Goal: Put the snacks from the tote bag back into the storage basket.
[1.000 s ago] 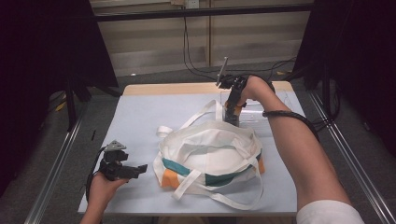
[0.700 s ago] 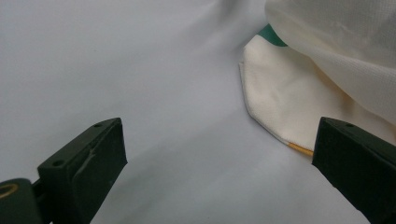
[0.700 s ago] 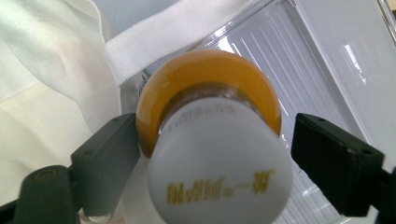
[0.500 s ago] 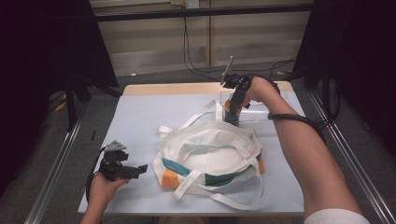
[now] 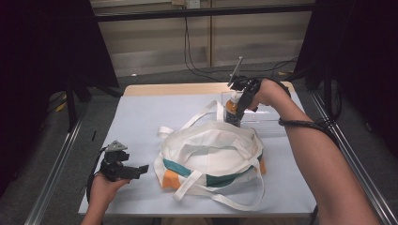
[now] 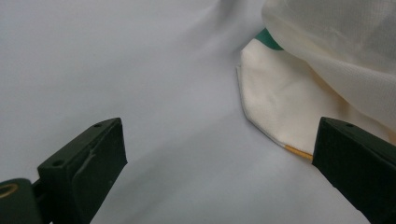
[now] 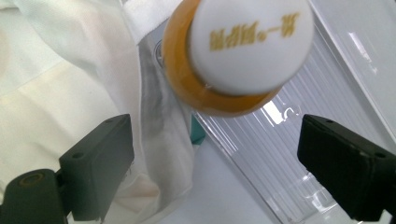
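Note:
A white cloth tote bag [image 5: 211,150] with teal and orange panels lies rumpled mid-table, its straps spread around it. Behind its far rim stands an orange bottle [image 5: 231,106] with a white cap, at the edge of a clear plastic tray [image 5: 267,117]. My right gripper [image 5: 236,117] points down right beside the bottle. In the right gripper view that gripper [image 7: 215,177] is open, and the capped bottle [image 7: 243,46] sits just beyond the gap, untouched. My left gripper [image 5: 142,168] rests open on the table left of the bag; between its jaws [image 6: 219,172] lies bare cover, the bag's corner [image 6: 280,107] near one jaw.
A pale cover [image 5: 141,122] spreads over the table, with a wooden strip [image 5: 169,89] at its far edge. Metal rails [image 5: 56,164] run along both sides. Cables hang down the back wall [image 5: 187,47]. The right forearm reaches across the table's right side.
The right hand and gripper have shifted slightly right and down beside the bottle. The left gripper and the bag have not moved.

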A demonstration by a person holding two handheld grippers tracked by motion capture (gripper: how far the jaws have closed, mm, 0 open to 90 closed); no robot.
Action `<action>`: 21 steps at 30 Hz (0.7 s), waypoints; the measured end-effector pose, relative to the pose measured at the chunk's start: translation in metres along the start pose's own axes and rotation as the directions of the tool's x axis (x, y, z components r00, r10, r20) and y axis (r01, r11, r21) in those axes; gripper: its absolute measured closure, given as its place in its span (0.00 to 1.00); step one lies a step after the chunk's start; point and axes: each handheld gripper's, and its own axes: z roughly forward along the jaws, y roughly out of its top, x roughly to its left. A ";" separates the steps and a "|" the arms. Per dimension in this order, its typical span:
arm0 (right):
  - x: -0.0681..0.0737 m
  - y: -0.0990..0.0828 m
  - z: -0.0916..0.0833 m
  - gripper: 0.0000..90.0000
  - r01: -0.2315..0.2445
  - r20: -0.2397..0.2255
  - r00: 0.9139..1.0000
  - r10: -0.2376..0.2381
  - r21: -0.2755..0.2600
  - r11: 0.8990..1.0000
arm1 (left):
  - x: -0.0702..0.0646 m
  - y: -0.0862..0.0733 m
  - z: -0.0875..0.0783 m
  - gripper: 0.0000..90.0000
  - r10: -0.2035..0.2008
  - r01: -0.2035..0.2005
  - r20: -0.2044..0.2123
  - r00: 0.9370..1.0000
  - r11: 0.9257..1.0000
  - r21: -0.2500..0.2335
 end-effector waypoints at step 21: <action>0.020 -0.031 -0.018 0.11 -0.003 -0.008 1.000 0.003 -0.015 1.000 | -0.002 0.003 0.001 0.03 -0.004 0.004 0.007 1.000 1.000 -0.012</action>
